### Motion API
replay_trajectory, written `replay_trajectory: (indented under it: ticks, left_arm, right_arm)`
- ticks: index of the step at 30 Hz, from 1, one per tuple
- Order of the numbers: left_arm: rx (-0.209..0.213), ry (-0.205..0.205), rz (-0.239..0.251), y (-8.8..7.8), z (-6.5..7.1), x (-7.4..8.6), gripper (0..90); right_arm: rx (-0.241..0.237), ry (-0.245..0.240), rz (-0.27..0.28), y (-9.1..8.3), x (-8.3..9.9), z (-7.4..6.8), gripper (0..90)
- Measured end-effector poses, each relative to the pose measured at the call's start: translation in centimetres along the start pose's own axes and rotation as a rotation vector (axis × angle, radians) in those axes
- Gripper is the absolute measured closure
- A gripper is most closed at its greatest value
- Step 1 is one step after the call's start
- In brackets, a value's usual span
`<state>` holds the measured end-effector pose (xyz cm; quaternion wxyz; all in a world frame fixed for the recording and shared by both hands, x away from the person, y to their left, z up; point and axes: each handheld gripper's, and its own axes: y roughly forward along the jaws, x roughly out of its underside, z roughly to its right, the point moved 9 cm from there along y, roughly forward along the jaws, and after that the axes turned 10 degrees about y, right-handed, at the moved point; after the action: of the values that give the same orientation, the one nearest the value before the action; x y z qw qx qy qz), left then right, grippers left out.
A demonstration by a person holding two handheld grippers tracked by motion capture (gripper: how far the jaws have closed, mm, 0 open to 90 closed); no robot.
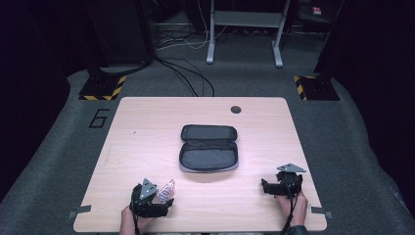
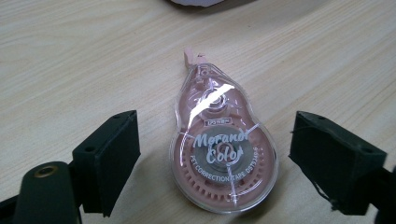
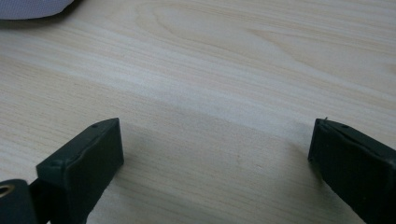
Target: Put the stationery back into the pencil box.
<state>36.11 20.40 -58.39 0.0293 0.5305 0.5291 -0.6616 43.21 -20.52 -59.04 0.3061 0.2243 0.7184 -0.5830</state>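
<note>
A light wooden table (image 1: 147, 127) carries, at its centre, a dark zip case (image 1: 208, 148) lying unzipped with both halves flat and its inside facing up. At the near edge we hold two grippers. The right gripper (image 1: 266, 187), near the right corner, rests over bare wood with its jaws spread wide and nothing between them, well apart from the case. The left gripper (image 2: 215, 154) sits near the left corner, its jaws likewise spread wide on either side of a correction tape dispenser (image 2: 223, 154). This is a clear, pink, pear-shaped shell lying flat on the wood, its narrow tip pointing away from us toward the case. Neither jaw touches it yet.

We judge the step in hand to be the pick-up of the dispenser, presumably for the case. To do it well, we keep the rounded, wider body centred between the jaws and close across it rather than on the tapering neck, where a smooth shell could squirt forward. The pads should sit low, just above the table.
</note>
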Motion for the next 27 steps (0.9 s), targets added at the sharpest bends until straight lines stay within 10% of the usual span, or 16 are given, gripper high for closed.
replay_trajectory:
  ticks: [8,27]
  left_arm:
    - [-0.019,0.019,0.005,0.1,0.4,0.2,38.3]
    - [0.000,0.028,0.048,-1.9,-0.1,-0.5,39.5]
  right_arm:
    - [0.005,-0.002,0.003,0.0,0.0,0.1,3.9]
    - [0.013,0.018,0.021,0.0,0.1,0.1,3.0]
